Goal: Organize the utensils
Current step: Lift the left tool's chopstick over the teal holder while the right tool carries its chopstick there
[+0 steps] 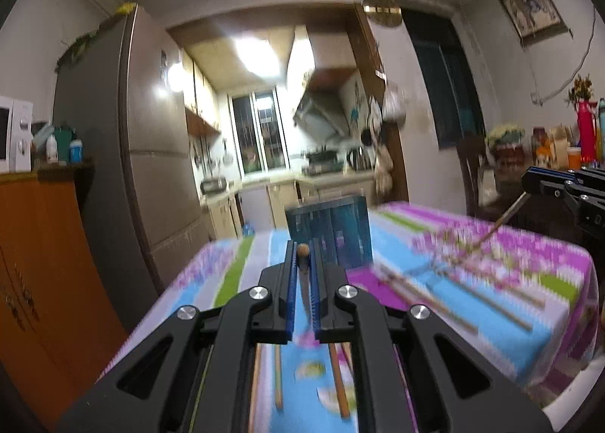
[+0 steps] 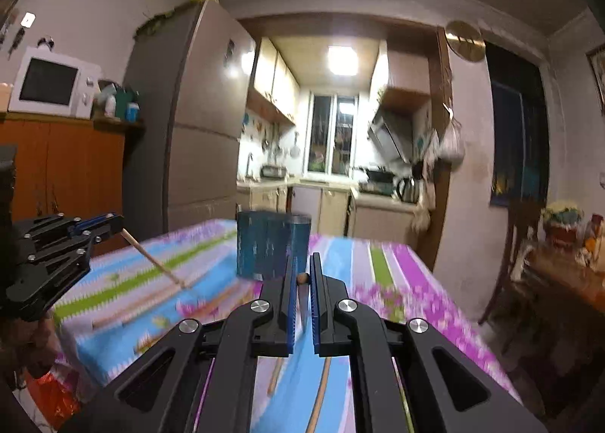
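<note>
The left hand-held gripper (image 1: pixel 302 255) was clamped on a wooden chopstick (image 1: pixel 302 252), gripped near its blunt end, the rest hanging down towards the desk (image 1: pixel 529 338). The right hand-held gripper (image 2: pixel 301 274) was likewise clamped on its own chopstick (image 2: pixel 301 278). Both hung above the striped cloth, just in front of the blue utensil holder (image 2: pixel 272 248), which stood near the desk's far edge. More chopsticks (image 1: pixel 472 304) lay loose on the cloth beside the holder. The risks, as I judged them: each stick was pinched at one end only, so it could pivot or slip. A tilted stick might catch the holder's rim and knock the holder over, or drop back among the loose ones.
</note>
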A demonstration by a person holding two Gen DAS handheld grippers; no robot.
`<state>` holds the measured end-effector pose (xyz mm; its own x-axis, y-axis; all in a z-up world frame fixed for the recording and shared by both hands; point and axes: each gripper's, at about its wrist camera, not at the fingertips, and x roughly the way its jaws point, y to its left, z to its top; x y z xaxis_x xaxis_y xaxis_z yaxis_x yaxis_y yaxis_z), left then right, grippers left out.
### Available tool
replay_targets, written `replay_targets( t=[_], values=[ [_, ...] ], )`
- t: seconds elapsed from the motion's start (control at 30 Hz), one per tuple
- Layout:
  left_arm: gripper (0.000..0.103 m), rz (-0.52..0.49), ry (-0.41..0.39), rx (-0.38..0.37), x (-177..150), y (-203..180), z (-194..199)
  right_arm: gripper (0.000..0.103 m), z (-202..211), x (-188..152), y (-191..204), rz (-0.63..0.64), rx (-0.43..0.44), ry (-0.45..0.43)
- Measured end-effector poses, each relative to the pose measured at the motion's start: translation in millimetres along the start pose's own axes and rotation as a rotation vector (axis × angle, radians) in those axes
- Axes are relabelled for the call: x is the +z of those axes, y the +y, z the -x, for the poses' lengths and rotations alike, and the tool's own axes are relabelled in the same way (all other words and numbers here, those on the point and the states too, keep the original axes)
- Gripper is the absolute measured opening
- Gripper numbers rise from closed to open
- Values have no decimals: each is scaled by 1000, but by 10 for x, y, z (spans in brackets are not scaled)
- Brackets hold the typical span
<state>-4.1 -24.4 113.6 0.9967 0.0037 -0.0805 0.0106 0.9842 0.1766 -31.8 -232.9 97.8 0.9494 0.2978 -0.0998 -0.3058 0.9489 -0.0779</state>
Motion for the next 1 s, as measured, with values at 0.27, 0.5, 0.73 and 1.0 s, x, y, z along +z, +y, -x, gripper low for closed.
replay_targets(
  t=[0.27, 0.5, 0.73, 1.0],
  values=[
    [5, 27, -22, -22, 403, 174, -413, 8, -399, 492, -228, 11, 42, 4],
    [5, 68, 39, -74, 502, 325, -651, 8, -688, 622, -390, -40, 84, 66],
    [5, 91, 64, -103, 672, 403, -863, 8, -923, 844, -433, -57, 123, 110],
    [5, 102, 61, -117, 1013, 409, -1121, 8, -1178, 1359, -452, -73, 157, 96]
  ],
)
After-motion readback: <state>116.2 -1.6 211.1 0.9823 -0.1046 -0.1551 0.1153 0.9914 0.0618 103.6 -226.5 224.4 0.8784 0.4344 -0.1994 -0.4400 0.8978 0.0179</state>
